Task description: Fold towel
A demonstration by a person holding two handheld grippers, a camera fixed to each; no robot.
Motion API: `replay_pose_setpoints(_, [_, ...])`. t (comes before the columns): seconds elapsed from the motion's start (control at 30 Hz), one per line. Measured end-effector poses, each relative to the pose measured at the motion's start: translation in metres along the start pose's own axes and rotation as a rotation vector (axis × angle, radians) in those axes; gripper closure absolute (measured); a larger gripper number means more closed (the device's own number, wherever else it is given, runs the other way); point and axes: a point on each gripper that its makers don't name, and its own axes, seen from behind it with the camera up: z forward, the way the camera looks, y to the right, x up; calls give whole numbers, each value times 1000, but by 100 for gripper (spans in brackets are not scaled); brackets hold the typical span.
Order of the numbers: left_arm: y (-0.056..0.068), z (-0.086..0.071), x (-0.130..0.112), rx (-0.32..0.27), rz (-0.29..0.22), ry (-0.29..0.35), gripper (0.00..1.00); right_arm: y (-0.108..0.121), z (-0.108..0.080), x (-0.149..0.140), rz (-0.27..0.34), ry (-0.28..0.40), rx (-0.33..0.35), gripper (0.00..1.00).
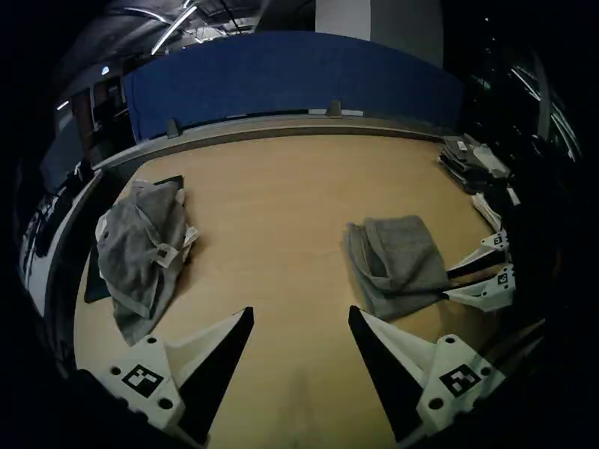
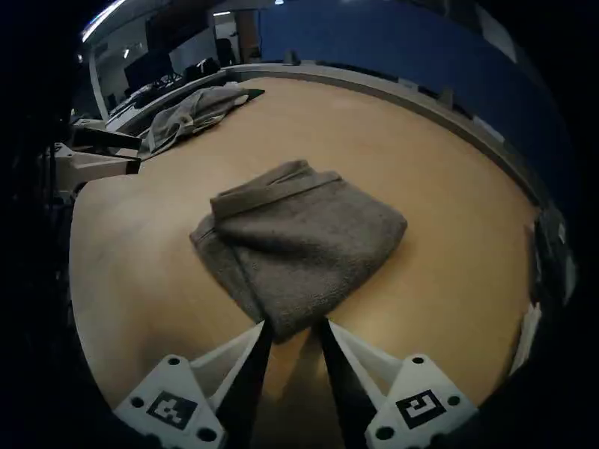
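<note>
— Spanning the left gripper view is a pale wooden table (image 1: 299, 187), yes?

— Yes, with a blue partition (image 1: 299, 75) standing along its far edge.

— And the towel?

— The towel (image 2: 299, 239) is grey, folded into a thick pad, and lies flat on the table. In the left gripper view it sits right of the middle (image 1: 397, 262), well apart from a crumpled cloth (image 1: 142, 247) heaped at the left end on a dark mat (image 1: 93, 277).

— How does it lie against the fingers?

— One corner points straight at the right gripper (image 2: 293, 324) and dips between its two fingertips. Those fingers are drawn close together, with a narrow strip of table showing between them below the corner. I cannot tell whether both press on the cloth.

— And from the other side?

— The right gripper (image 1: 448, 282) reaches in from the right edge, its tips at the towel's near border. The left gripper (image 1: 300, 310) has its fingers spread wide over bare table, with nothing between them. The towel is ahead and to their right, not touching.

— Any writing or labels?

— A white tag (image 1: 166, 254) hangs from the crumpled cloth, too small to read. Each finger carries a square black-and-white marker (image 2: 419, 408).
</note>
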Motion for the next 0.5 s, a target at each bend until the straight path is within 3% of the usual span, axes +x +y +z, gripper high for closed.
replay_pose_setpoints(0.27, [-1,1,1,1,5,-2,6,0,-2,1,23,0,13,92])
replay_pose_setpoints(0.5, [-2,1,2,3,4,-1,6,2,-4,2,9,1,16,95])
